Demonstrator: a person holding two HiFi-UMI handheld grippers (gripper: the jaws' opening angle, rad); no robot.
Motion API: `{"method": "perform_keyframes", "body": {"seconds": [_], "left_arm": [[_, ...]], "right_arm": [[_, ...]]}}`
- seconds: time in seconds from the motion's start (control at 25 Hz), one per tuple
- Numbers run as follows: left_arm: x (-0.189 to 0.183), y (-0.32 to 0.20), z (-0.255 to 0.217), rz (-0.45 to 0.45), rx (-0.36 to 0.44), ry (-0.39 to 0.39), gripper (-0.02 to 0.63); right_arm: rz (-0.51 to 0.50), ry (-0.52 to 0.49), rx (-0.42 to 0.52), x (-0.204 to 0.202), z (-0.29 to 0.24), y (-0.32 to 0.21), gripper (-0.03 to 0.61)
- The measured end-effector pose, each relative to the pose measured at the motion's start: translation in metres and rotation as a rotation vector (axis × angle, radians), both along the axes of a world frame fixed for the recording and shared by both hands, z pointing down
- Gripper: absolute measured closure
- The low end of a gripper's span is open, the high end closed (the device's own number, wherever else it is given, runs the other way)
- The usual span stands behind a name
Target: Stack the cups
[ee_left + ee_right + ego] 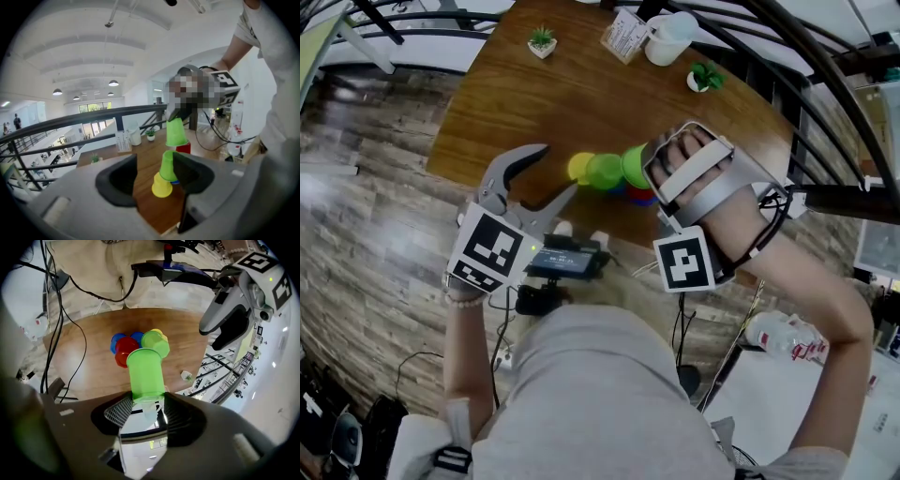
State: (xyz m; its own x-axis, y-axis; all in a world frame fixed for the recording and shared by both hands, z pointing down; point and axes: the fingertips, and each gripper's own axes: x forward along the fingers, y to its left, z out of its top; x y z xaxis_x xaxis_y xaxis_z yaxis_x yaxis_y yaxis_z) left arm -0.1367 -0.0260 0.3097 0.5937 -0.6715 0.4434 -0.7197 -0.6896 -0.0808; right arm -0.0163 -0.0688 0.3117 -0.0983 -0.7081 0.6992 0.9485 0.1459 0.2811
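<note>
Right gripper [145, 401] grasps a green cup [145, 373] by its base, held over the clustered cups [605, 173] at mid-frame on the worktop [534, 103]; left gripper [555, 169] hangs released, empty, just left of them.

The head view looks steeply down from above the person onto the wooden worktop [534, 103], with the left tool [555, 169] and right tool [645, 176] close below. The left gripper view sits low and near, facing across the worktop toward the far railing [93, 115]. The right gripper view looks down past its green cup [145, 371], back toward the person, and all three views share the cluster of cups [605, 173] at the worktop's near edge.
</note>
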Motion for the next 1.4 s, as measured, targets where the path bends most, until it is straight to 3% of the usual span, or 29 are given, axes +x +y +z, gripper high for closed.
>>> {"method": "perform_keyframes", "body": {"seconds": [0.56, 0.92, 1.4], "left_arm": [[-0.003, 0.003, 0.003, -0.005, -0.006, 0.005, 0.377], [-0.003, 0.004, 0.004, -0.008, -0.007, 0.008, 0.377], [-0.003, 0.004, 0.001, -0.003, -0.005, 0.002, 0.377]], "right_arm": [[-0.050, 0.065, 0.053, -0.006, 0.011, 0.005, 0.364], [-0.035, 0.074, 0.035, -0.004, 0.015, 0.008, 0.364], [-0.019, -0.014, -0.035, -0.011, 0.002, 0.020, 0.362]]}}
